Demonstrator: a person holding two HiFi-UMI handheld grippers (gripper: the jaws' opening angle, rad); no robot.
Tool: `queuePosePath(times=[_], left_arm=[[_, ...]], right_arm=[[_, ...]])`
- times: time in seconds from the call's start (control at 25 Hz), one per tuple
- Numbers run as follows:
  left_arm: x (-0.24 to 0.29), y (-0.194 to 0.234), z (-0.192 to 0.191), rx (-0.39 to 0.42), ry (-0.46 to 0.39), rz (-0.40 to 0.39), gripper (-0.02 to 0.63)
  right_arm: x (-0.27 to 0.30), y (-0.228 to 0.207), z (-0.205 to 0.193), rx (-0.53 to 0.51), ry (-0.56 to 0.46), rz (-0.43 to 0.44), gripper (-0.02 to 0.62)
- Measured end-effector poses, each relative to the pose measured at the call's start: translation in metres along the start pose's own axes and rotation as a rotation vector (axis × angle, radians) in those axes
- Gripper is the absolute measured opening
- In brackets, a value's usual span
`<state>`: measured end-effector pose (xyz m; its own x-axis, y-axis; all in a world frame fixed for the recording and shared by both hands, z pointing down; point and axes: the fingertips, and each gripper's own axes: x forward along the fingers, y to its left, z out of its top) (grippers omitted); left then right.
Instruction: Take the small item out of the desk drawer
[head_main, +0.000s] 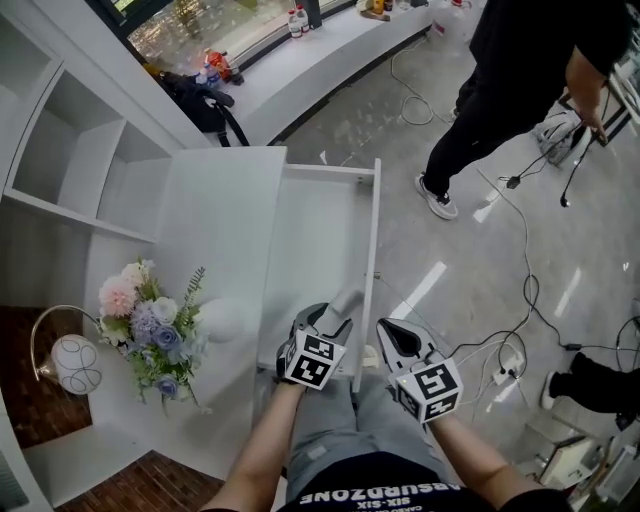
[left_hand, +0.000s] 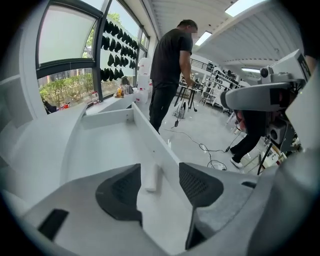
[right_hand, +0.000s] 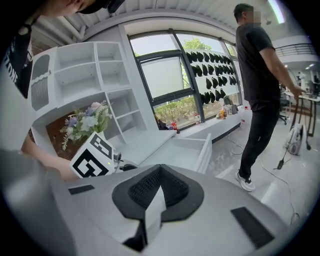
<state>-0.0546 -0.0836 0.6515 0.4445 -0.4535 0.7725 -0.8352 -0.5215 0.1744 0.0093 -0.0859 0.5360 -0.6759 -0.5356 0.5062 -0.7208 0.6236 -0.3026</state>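
Note:
The white desk drawer is pulled out to the right of the desk top. A small white cylinder lies on the drawer floor against its long side wall. My left gripper is lowered into the drawer's near end, open, with the cylinder lying just ahead between its pads, untouched. In the head view the left gripper hides the item. My right gripper hovers outside the drawer's right side, shut and empty; in its own view the right gripper has its pads pressed together.
A flower bouquet and a globe lamp stand on the desk at left, below open shelves. A person in black stands on the floor at right, where cables run.

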Motion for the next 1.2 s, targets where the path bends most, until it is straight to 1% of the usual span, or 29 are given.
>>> queuePosePath(times=[0.12, 0.32, 0.52, 0.8, 1.0, 1.2], left_arm=[[0.012, 0.005, -0.006, 0.014, 0.032, 0.002, 0.227], [0.034, 0.008, -0.024, 0.058, 0.117, -0.013, 0.227], [0.052, 0.012, -0.036, 0.058, 0.157, -0.027, 0.227], [0.077, 0.019, -0.055, 0.096, 0.229, -0.030, 0.227], [0.091, 0.021, -0.069, 0.099, 0.274, -0.038, 0.227], [0.101, 0.026, -0.076, 0.083, 0.284, -0.029, 0.227]], right_arm=[[0.004, -0.004, -0.001, 0.006, 0.008, -0.004, -0.002], [0.010, -0.011, -0.006, 0.014, 0.029, -0.011, -0.002], [0.014, -0.016, -0.012, 0.025, 0.049, -0.028, -0.002], [0.018, -0.020, -0.018, 0.041, 0.056, -0.039, -0.002], [0.019, -0.023, -0.026, 0.050, 0.074, -0.051, -0.002], [0.022, -0.027, -0.029, 0.052, 0.084, -0.059, -0.002]])
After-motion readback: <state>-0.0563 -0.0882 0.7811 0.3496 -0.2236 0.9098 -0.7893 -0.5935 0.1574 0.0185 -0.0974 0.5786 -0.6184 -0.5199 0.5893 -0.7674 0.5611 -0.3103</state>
